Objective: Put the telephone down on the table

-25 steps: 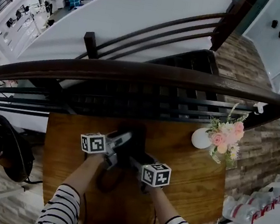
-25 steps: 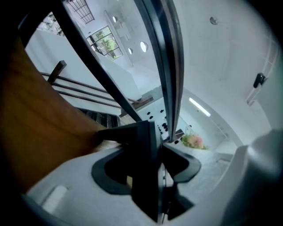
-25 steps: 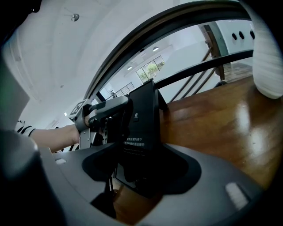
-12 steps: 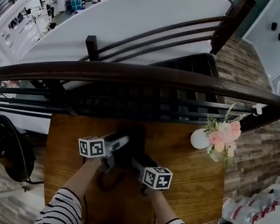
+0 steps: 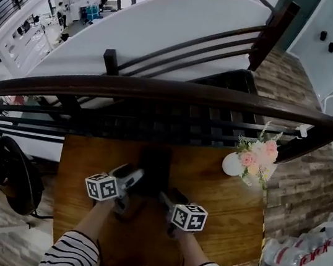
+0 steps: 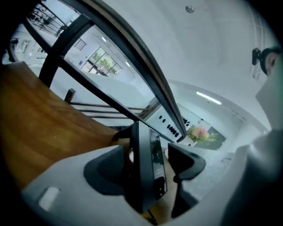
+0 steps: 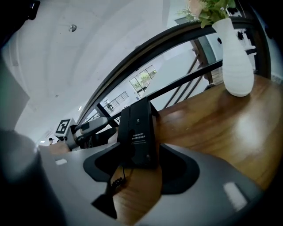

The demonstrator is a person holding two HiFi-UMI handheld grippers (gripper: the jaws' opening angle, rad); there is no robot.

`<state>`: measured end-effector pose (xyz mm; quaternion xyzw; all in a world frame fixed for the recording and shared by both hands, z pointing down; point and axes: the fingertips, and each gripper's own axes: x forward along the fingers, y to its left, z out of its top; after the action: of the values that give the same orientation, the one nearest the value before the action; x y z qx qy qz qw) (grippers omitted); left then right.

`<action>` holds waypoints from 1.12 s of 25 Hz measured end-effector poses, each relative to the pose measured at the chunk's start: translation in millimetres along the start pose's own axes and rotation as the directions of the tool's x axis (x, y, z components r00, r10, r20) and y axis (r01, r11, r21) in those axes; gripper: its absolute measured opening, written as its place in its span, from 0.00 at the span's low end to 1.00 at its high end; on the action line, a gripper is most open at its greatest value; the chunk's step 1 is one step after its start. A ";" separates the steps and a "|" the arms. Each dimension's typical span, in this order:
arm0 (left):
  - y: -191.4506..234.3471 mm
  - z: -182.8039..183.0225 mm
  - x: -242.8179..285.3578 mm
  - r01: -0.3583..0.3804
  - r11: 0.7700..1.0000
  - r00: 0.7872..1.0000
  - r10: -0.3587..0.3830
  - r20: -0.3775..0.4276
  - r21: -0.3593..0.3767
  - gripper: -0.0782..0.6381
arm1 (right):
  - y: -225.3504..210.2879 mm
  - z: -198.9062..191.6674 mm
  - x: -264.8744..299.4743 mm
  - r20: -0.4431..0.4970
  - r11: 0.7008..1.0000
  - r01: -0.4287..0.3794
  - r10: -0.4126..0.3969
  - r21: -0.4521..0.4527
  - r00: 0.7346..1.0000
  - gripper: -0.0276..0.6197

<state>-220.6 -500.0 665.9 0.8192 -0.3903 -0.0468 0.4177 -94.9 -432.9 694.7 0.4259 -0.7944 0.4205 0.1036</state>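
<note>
The black telephone (image 5: pixel 153 166) stands on edge on the wooden table (image 5: pixel 229 214), near its far side. In the left gripper view the telephone (image 6: pixel 148 163) shows between the jaws of my left gripper (image 6: pixel 154 161), with a clear gap to the right-hand pad (image 6: pixel 188 163). My left gripper (image 5: pixel 133 179) is open, just left of it. My right gripper (image 5: pixel 166 196) sits just right of it, its jaws closing. In the right gripper view the telephone (image 7: pixel 139 134) stands at the jaw tips of the right gripper (image 7: pixel 141 161), not pinched. A dark cord (image 7: pixel 116 181) trails from its base.
A white vase of pink flowers (image 5: pixel 240 163) stands at the table's far right corner, seen as the vase (image 7: pixel 236 66) in the right gripper view. A dark wooden railing (image 5: pixel 161 89) runs along the far edge. A black round object (image 5: pixel 13 174) sits left of the table.
Both grippers have drawn back toward me and lifted slightly, away from the standing telephone. The telephone has stayed in place on the table.
</note>
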 end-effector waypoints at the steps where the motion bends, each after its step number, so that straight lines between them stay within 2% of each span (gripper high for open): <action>1: -4.1 -1.8 -6.4 -0.004 1.000 1.000 0.004 0.006 0.009 0.54 | 1.5 -1.9 -5.6 0.002 1.000 -0.001 0.001 -0.002 1.000 0.45; 5: -26.5 -12.7 -30.6 -0.026 0.998 0.999 0.024 0.023 0.057 0.51 | 5.0 -10.7 -29.4 0.005 1.000 0.000 0.000 -0.014 1.000 0.39; 11: -73.0 -40.8 -66.3 -0.062 0.990 0.997 0.056 0.053 0.130 0.37 | 15.8 -22.5 -70.4 0.028 1.000 -0.019 0.020 -0.019 0.999 0.32; 19: -117.9 -71.0 -110.2 -0.150 0.980 0.980 0.130 0.151 0.131 0.22 | 33.7 -47.7 -130.6 0.058 0.998 -0.046 0.049 -0.052 0.997 0.17; 22: -137.5 -81.3 -128.0 -0.163 0.977 0.976 0.139 0.168 0.139 0.20 | 39.8 -57.2 -154.1 0.068 0.996 -0.057 0.062 -0.064 0.996 0.10; 28: -181.0 -119.4 -156.8 -0.175 0.973 0.969 0.143 0.202 0.148 0.11 | 39.8 -84.3 -201.5 0.063 0.992 -0.088 0.093 -0.088 0.994 0.04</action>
<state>-172.3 -253.6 573.5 0.8087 -0.4954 -0.0585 0.3118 -17.5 -239.1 619.0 0.3985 -0.8332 0.3758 0.0758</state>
